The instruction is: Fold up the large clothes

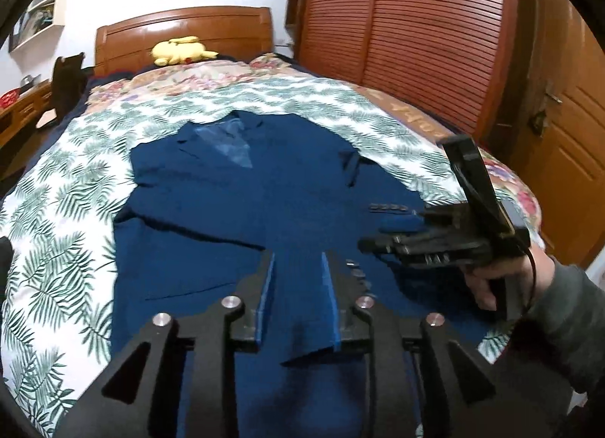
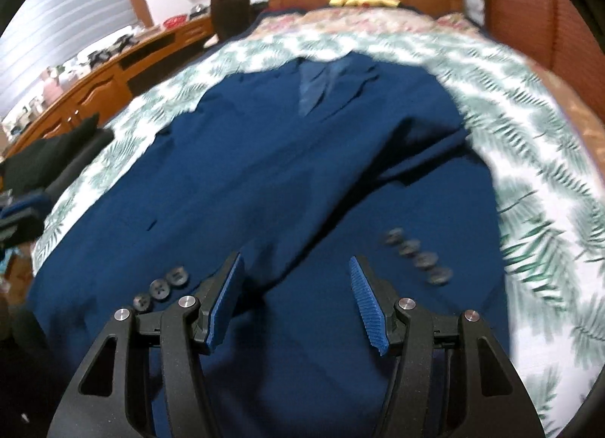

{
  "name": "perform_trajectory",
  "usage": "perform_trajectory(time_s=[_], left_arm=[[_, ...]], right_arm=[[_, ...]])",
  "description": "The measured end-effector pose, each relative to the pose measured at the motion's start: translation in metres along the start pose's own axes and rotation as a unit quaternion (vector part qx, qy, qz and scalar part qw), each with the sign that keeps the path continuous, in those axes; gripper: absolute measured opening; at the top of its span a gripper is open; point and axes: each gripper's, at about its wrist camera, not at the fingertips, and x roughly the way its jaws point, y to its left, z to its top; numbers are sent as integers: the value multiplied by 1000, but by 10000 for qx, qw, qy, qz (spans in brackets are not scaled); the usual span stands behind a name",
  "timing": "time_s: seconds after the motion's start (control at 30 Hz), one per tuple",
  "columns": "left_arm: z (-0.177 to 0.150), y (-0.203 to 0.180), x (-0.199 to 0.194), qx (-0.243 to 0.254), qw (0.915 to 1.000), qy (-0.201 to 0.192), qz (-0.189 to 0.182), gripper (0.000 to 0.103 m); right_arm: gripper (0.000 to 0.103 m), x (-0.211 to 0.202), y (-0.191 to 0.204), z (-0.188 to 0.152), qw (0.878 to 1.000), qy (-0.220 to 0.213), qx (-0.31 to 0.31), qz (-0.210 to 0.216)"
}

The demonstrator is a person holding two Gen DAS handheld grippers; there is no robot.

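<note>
- Blue jacket point(image 1: 242, 211) lies front-up on a bed w/ a leaf-print cover point(image 1: 56, 249); collar at far end, hem near the cameras.
- Both sleeves look folded in over the body: one row of cuff buttons point(image 2: 416, 254) near right, another row point(image 2: 162, 288) near left.
- Left gripper point(image 1: 298, 260): jaws partly apart, a narrow gap, over the jacket's near middle. Fabric shows between the pads; can't tell if it's pinched, looks like nothing held.
- Right gripper point(image 2: 295, 287): jaws wide apart, holding nothing, low over the near hem area between the 2 button rows. Right view is blurred.
- In the left view the right gripper sits at near right, next to the right cuff buttons, held by a hand point(image 1: 491, 279) in a grey sleeve.
- Yellow plush point(image 1: 181, 49) by the headboard point(image 1: 181, 26), far end; wardrobe point(image 1: 416, 22) far right. Dark clothes point(image 2: 49, 158) lie at the bed's left edge.
- Step, my guess: sleeves are in; hem-to-collar fold not yet done.
- Next move likely calls for each gripper to close on a near hem corner, lift evenly, carry the hem far toward the collar w/o dragging the sleeves out.
</note>
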Motion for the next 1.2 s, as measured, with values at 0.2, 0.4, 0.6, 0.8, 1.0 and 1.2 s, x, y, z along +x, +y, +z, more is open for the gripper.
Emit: perform_trajectory(time_s=[0.2, 0.4, 0.6, 0.8, 1.0, 1.2], left_arm=[[-3, 23, 12, -207, 9995, 117, 229, 36], [-8, 26, 22, -193, 9989, 275, 317, 36], [-8, 21, 19, -95, 9994, 285, 192, 37], [-11, 15, 24, -2, 9990, 373, 253, 37], [-9, 17, 19, -58, 9993, 289, 209, 37], [-8, 21, 11, -103, 9996, 185, 197, 37]], right_arm=[[41, 18, 13, -3, 9998, 164, 1, 142], [0, 6, 20, -8, 9990, 149, -193, 368], [0, -27, 28, -33, 9989, 26, -309, 354], [6, -26, 29, -45, 9997, 50, -191, 155], [43, -32, 39, -47, 9993, -206, 195, 262], [43, -35, 45, -54, 9980, -233, 535, 251]])
